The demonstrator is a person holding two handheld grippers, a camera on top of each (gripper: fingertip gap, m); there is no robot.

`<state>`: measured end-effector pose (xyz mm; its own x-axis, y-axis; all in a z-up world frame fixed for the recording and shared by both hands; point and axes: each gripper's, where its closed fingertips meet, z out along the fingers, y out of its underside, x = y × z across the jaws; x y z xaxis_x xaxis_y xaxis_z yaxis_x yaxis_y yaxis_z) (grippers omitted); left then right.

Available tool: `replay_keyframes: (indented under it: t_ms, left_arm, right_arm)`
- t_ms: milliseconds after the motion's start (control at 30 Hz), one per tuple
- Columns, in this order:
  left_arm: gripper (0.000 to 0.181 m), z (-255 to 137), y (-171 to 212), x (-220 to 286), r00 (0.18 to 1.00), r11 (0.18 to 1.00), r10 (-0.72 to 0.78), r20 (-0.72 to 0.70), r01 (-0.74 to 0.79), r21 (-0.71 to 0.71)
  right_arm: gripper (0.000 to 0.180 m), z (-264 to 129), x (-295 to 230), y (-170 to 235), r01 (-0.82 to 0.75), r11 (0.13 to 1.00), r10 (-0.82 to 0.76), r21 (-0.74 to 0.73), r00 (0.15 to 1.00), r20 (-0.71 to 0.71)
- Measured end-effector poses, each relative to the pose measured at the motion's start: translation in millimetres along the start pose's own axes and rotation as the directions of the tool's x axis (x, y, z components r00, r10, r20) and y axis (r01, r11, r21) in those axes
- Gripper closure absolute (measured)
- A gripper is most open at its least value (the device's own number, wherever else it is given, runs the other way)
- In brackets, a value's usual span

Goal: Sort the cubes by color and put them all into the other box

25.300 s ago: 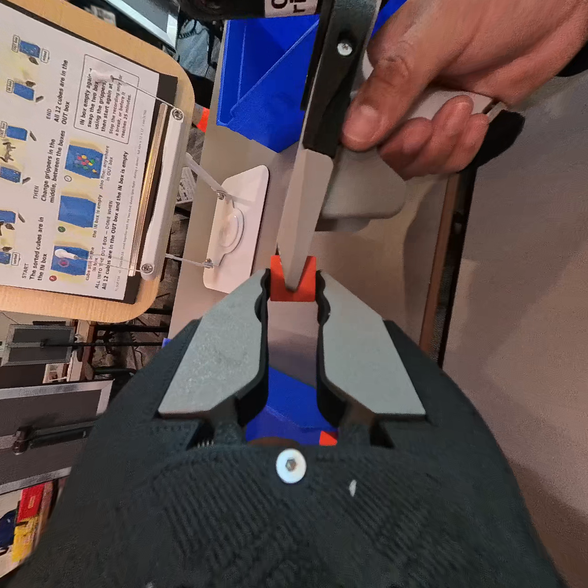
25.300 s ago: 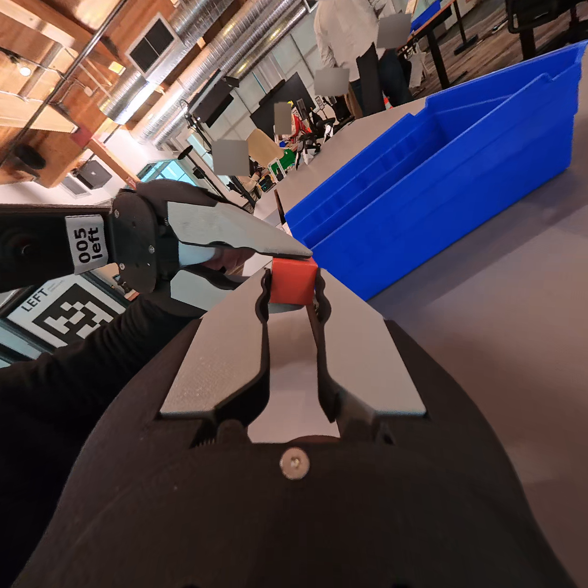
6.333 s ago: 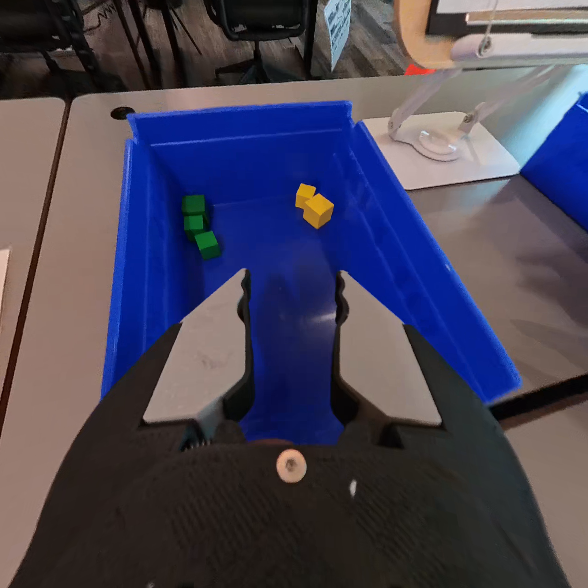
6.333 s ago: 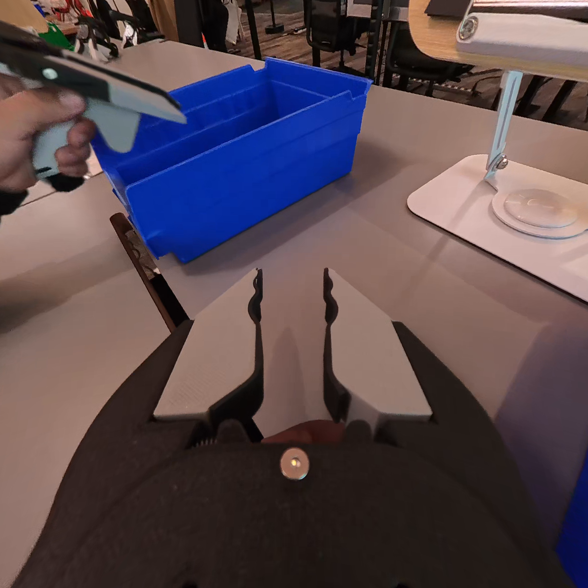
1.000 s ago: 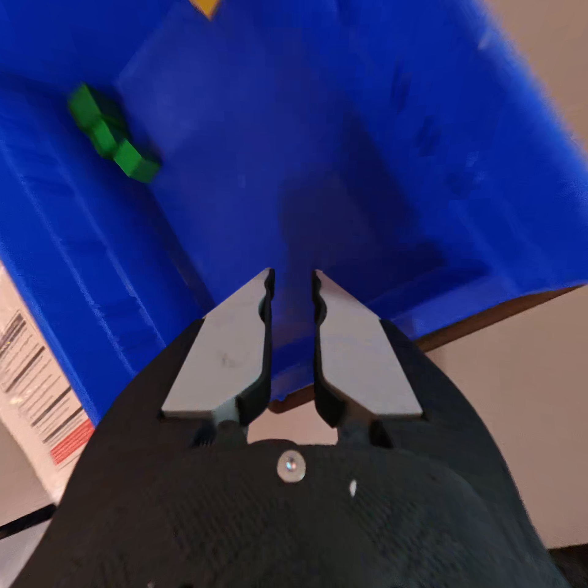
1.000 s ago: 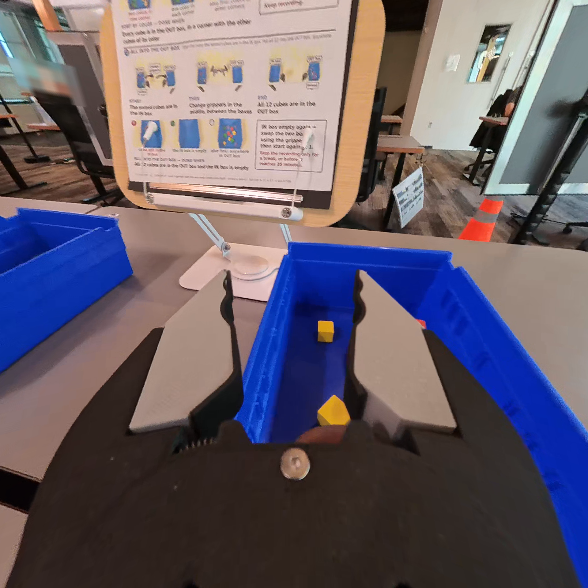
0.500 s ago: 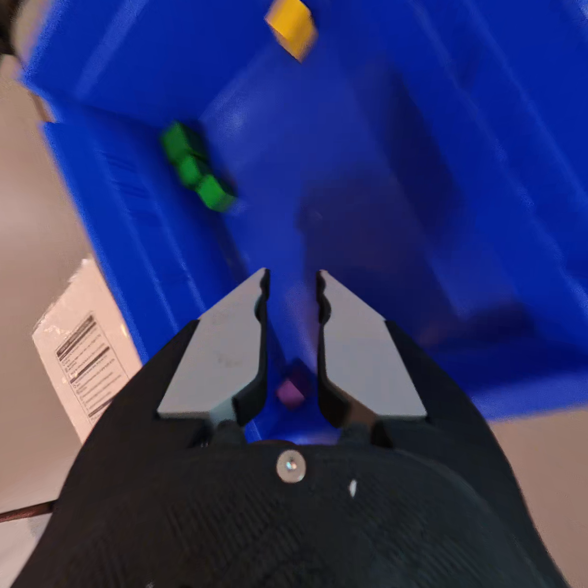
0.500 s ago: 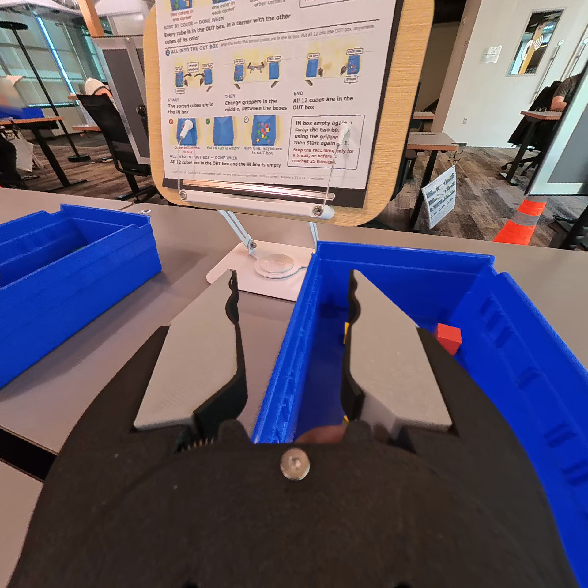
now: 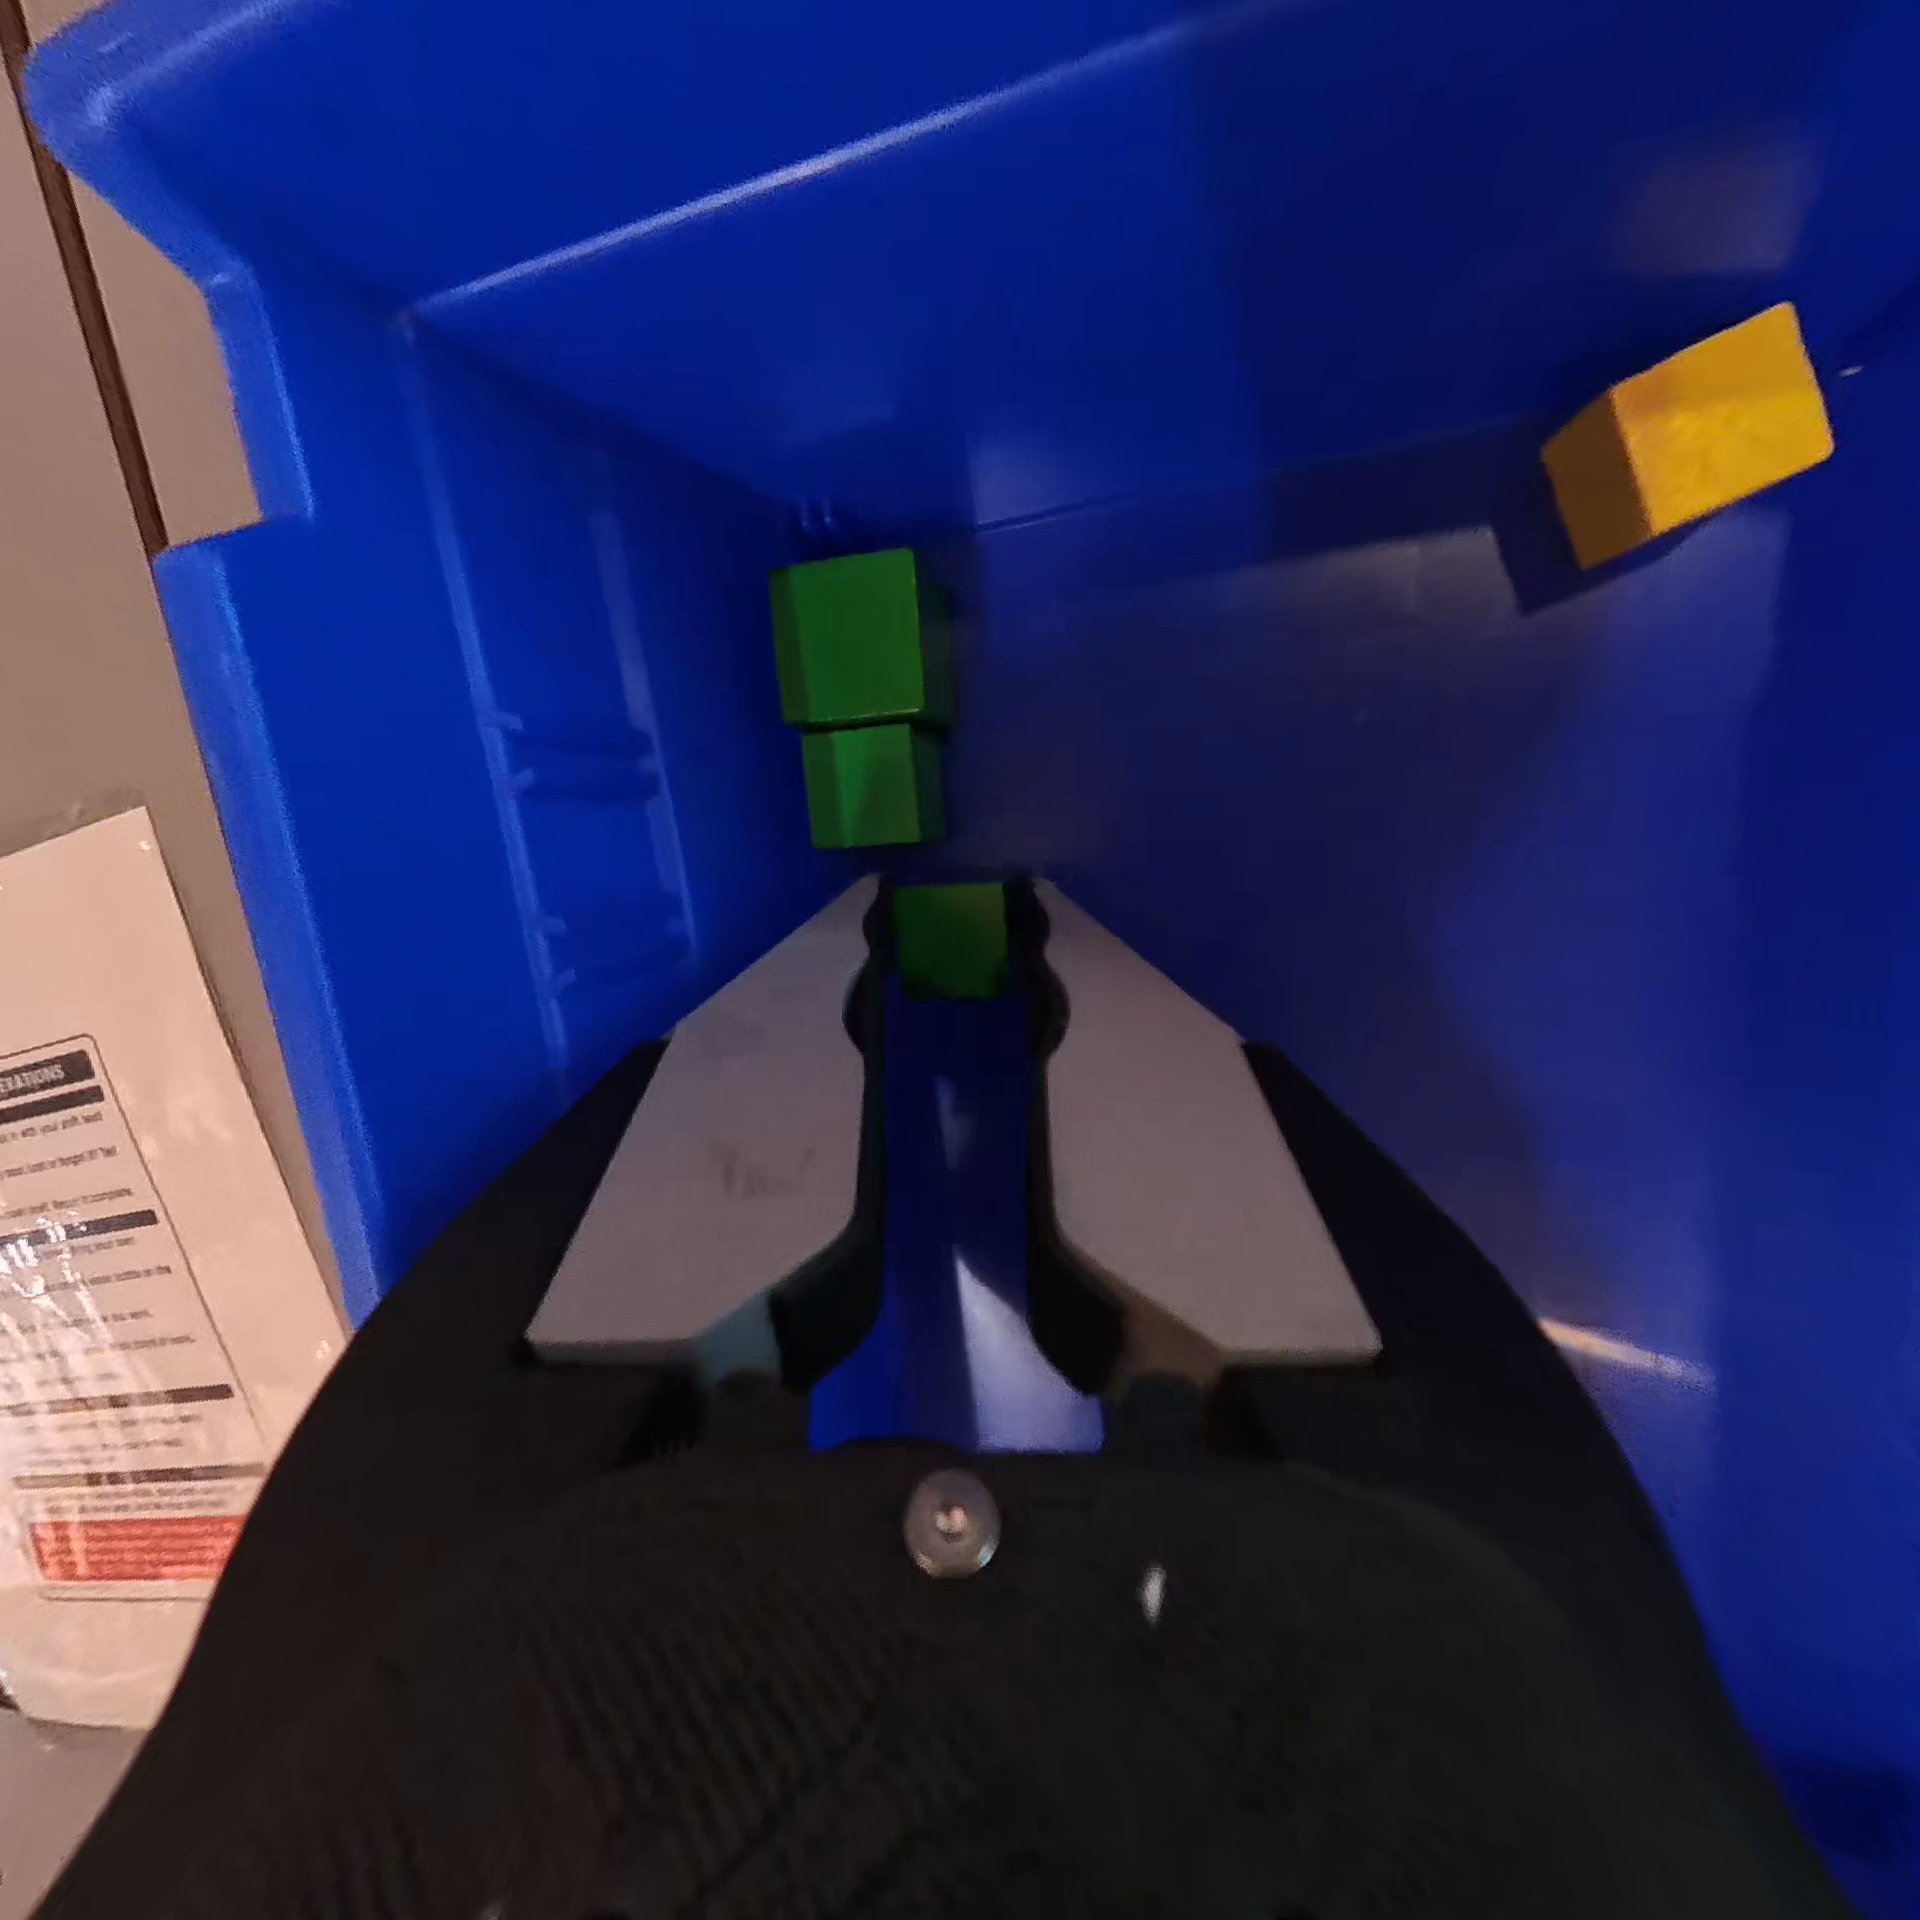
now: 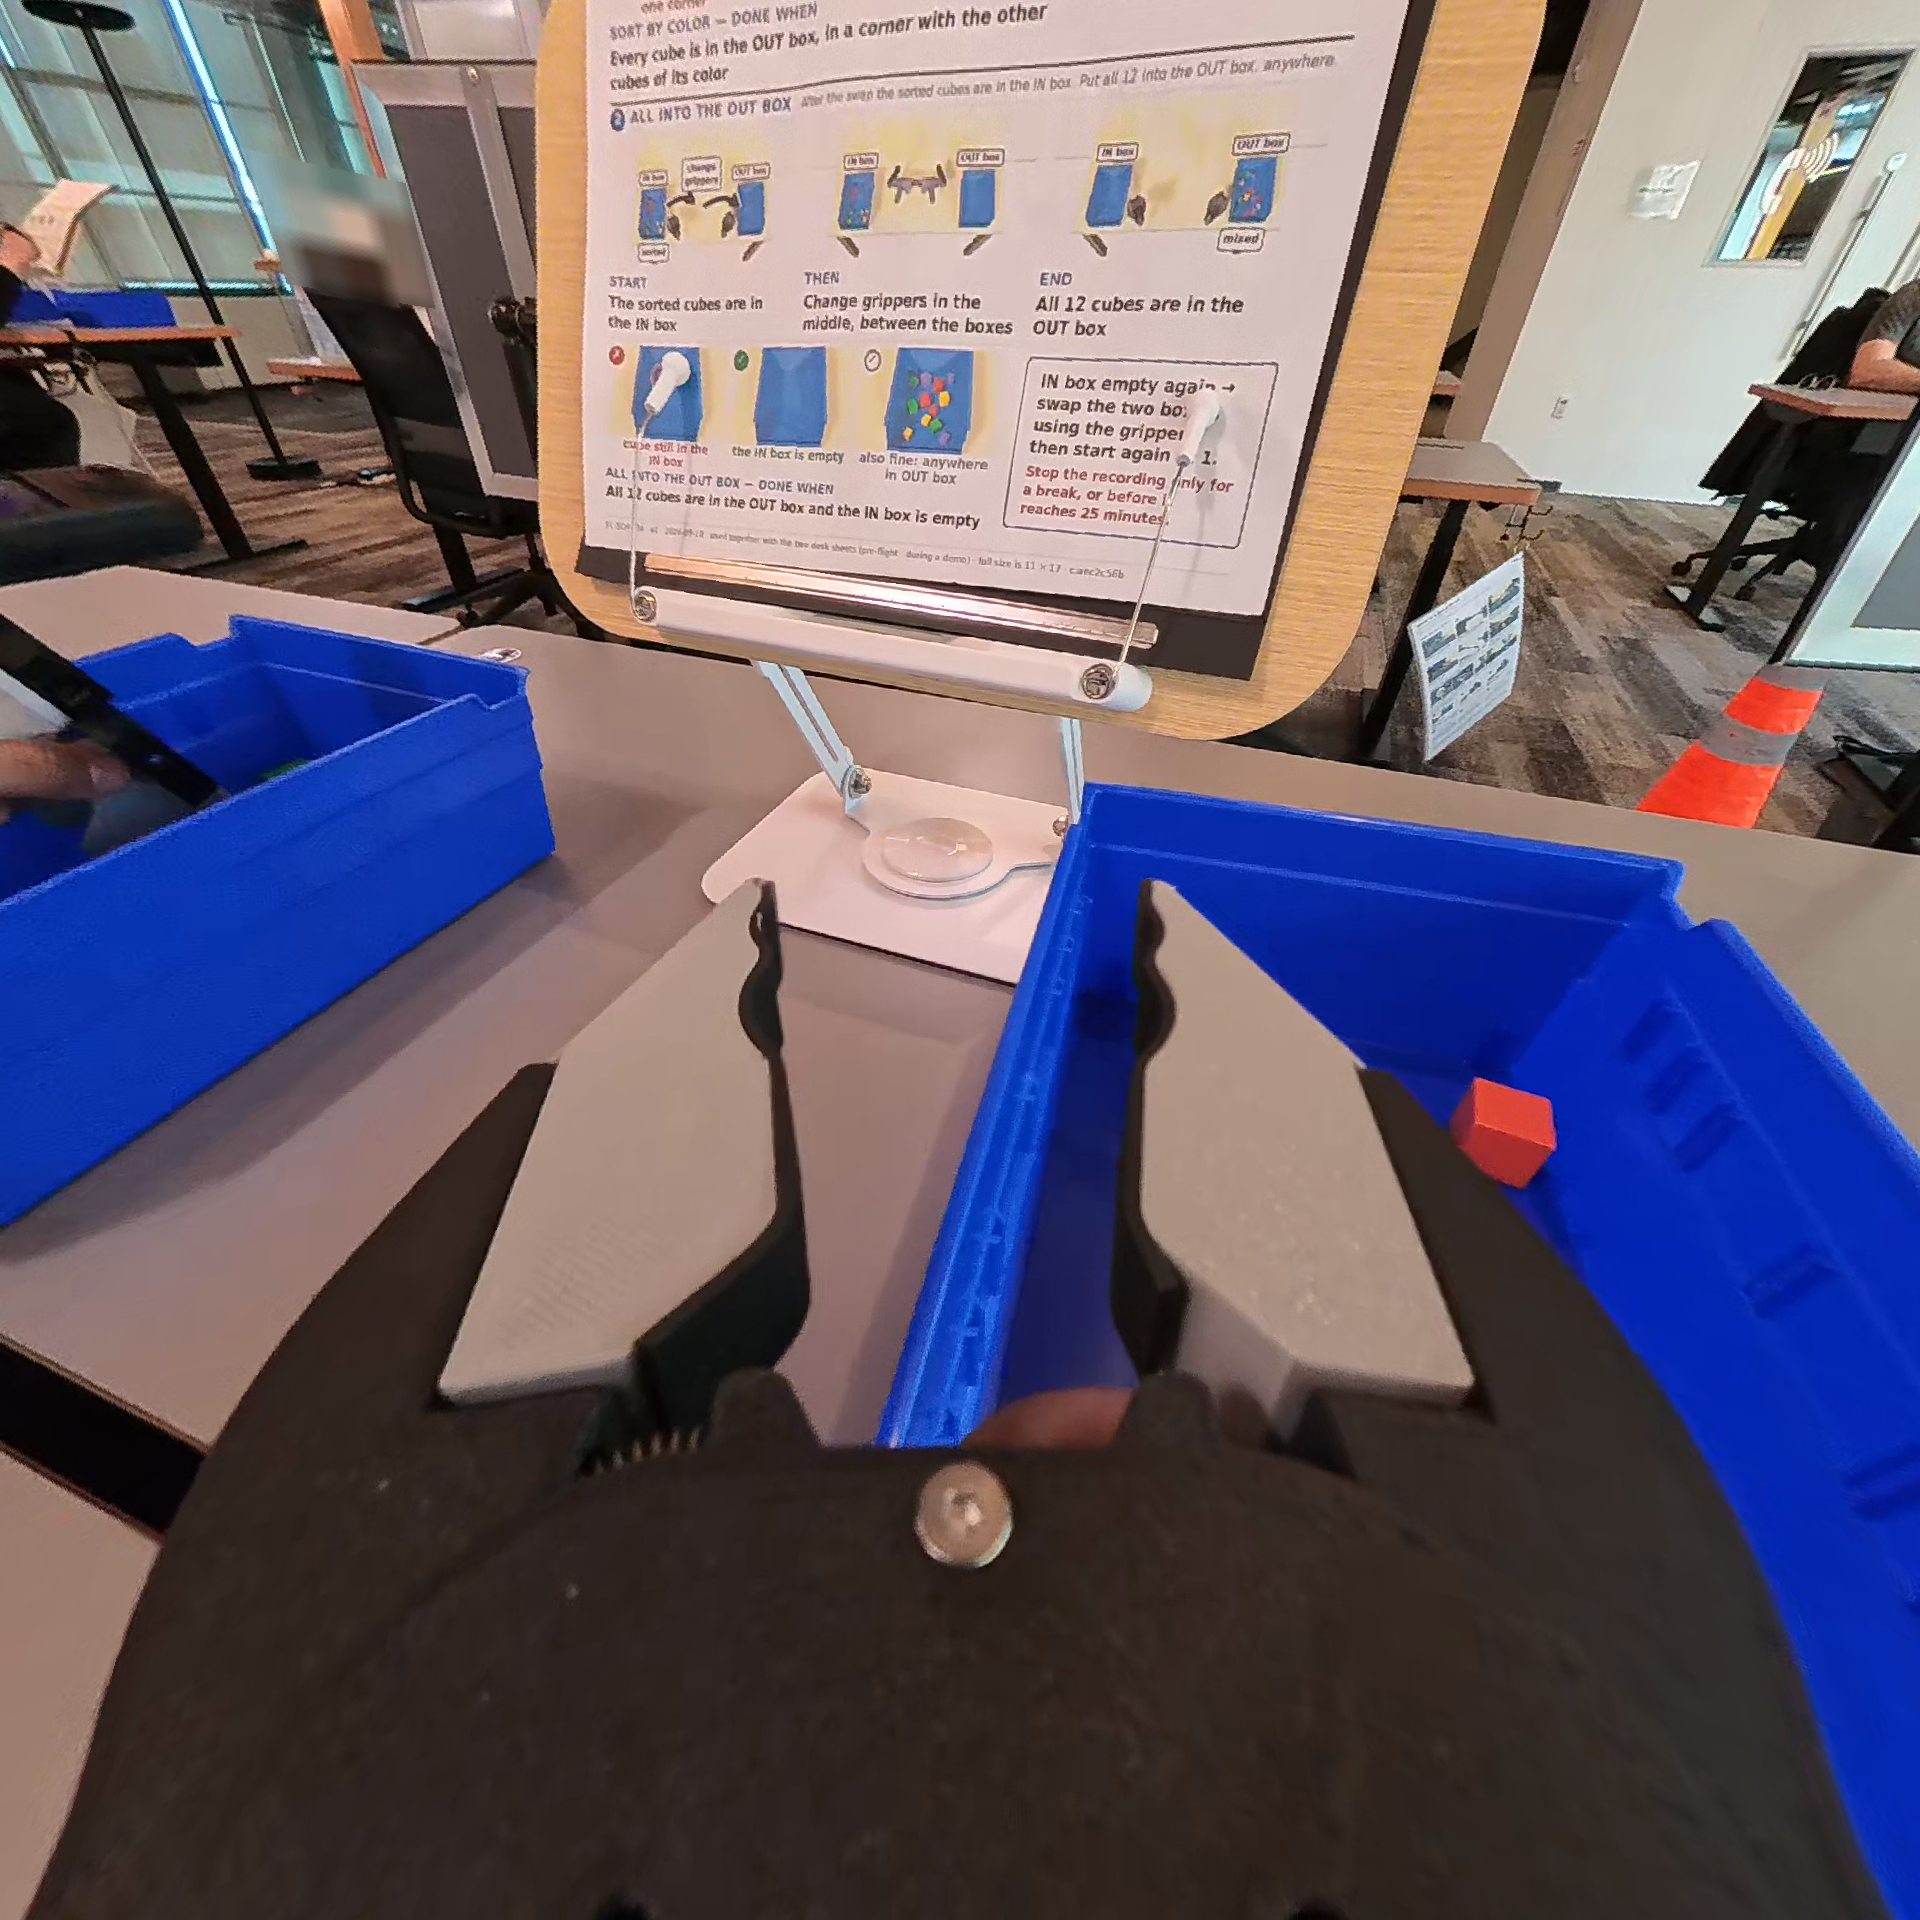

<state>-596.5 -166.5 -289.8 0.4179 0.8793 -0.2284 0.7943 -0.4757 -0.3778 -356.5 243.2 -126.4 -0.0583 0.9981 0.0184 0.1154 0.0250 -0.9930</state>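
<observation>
In the left wrist view my left gripper point(image 9: 951, 904) is inside a blue box point(image 9: 623, 312), down in its corner. Its jaws are shut on a green cube point(image 9: 951, 945) held at the tips. Two more green cubes point(image 9: 857, 649) point(image 9: 878, 800) lie in line just ahead against the box wall. A yellow cube point(image 9: 1683, 436) lies at the far right. In the right wrist view my right gripper point(image 10: 954, 894) is open and empty, hovering over the left wall of a second blue box point(image 10: 1351, 914). A red cube point(image 10: 1503, 1130) lies in that box by its right wall.
An instruction board on a white stand point(image 10: 914, 883) stands between the two boxes at the back. The first box point(image 10: 312, 831) shows at the left with the other gripper point(image 10: 104, 738) and a hand in it. A printed sheet point(image 9: 104, 1247) lies left of it.
My left gripper has moved forward and down to the row of green cubes and closed on the nearest one. My right gripper has shifted slightly left over the box wall, still open.
</observation>
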Motion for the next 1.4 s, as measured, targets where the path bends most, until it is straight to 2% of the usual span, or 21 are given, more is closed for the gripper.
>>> replay_keyframes:
  t_ms: [133,233,267,300,367,400,433,467,533,567,633,733,833,900,1000,1033,1100,1233,1400]
  left_arm:
    - [0.161,-23,-6,14,0.997,0.997,0.022,-0.08,-0.016,0.075]
    - [0.161,-80,-25,63,0.951,0.948,0.192,-0.241,-0.116,0.295]
    - [0.161,-103,-25,83,0.918,0.915,0.287,-0.274,-0.178,0.362]
    - [0.161,-129,-22,110,0.851,0.851,0.427,-0.306,-0.264,0.454]
    - [0.161,-181,-4,158,0.681,0.646,0.688,-0.249,-0.419,0.638]
    - [0.161,-205,10,182,0.581,0.531,0.787,-0.209,-0.464,0.709]
    - [0.161,-230,28,206,0.466,0.406,0.869,-0.167,-0.477,0.779]
    - [0.162,-252,42,224,0.383,0.281,0.919,-0.09,-0.477,0.833]
    - [0.162,-284,59,248,0.307,0.089,0.949,0.073,-0.483,0.871]
    - [0.162,-297,66,258,0.286,0.03,0.95,0.123,-0.477,0.879]
    - [0.162,-317,75,272,0.268,-0.045,0.946,0.184,-0.453,0.89]
    - [0.162,-335,82,287,0.261,-0.097,0.938,0.227,-0.432,0.897]
    - [0.162,-337,85,301,0.252,-0.141,0.926,0.28,-0.456,0.879]
    - [0.162,-335,86,309,0.244,-0.156,0.924,0.295,-0.464,0.872]
    - [0.162,-332,89,319,0.231,-0.167,0.925,0.302,-0.467,0.869]
    - [0.162,-333,87,320,0.244,-0.173,0.917,0.315,-0.468,0.867]
    - [0.162,-332,86,322,0.253,-0.168,0.915,0.315,-0.471,0.866]
    - [0.162,-326,80,322,0.298,-0.136,0.903,0.309,-0.484,0.864]
    - [0.145,-320,72,304,0.424,-0.023,0.87,0.252,-0.476,0.879]
  right_arm:
    - [0.114,1,-19,1,-0.037,0.999,0.038,-0.007,0.994,0.105]
    - [0.127,-6,-53,-9,-0.098,0.995,0.088,0.018,0.946,0.311]
    - [0.128,-11,-57,-16,-0.101,0.993,0.077,0.056,0.938,0.337]
    - [0.127,-16,-59,-24,-0.094,0.991,0.055,0.098,0.937,0.345]
    - [0.129,-30,-70,-39,-0.117,0.978,0.036,0.171,0.909,0.416]
    - [0.131,-41,-83,-47,-0.178,0.967,0.061,0.181,0.854,0.516]
    - [0.134,-52,-98,-51,-0.264,0.954,0.114,0.143,0.759,0.641]
    - [0.136,-62,-112,-54,-0.346,0.936,0.181,0.063,0.627,0.757]
    - [0.126,-78,-132,-52,-0.417,0.898,0.304,-0.141,0.356,0.884]
    - [0.122,-83,-141,-48,-0.408,0.887,0.342,-0.217,0.264,0.902]
    - [0.116,-86,-157,-37,-0.36,0.884,0.382,-0.298,0.192,0.904]
    - [0.115,-90,-178,-30,-0.335,0.861,0.432,-0.384,0.081,0.898]
    - [0.118,-94,-190,-29,-0.329,0.835,0.463,-0.442,-0.015,0.886]
    - [0.125,-95,-194,-28,-0.324,0.83,0.47,-0.455,-0.036,0.882]
    - [0.152,-93,-193,-29,-0.346,0.813,0.479,-0.467,-0.056,0.876]
    - [0.152,-93,-191,-30,-0.352,0.809,0.481,-0.47,-0.063,0.874]
    - [0.153,-92,-189,-28,-0.346,0.813,0.482,-0.469,-0.053,0.875]
    - [0.153,-86,-186,-27,-0.349,0.838,0.457,-0.42,0.026,0.889]
    - [0.153,-89,-182,-32,-0.349,0.87,0.4,-0.348,0.085,0.913]
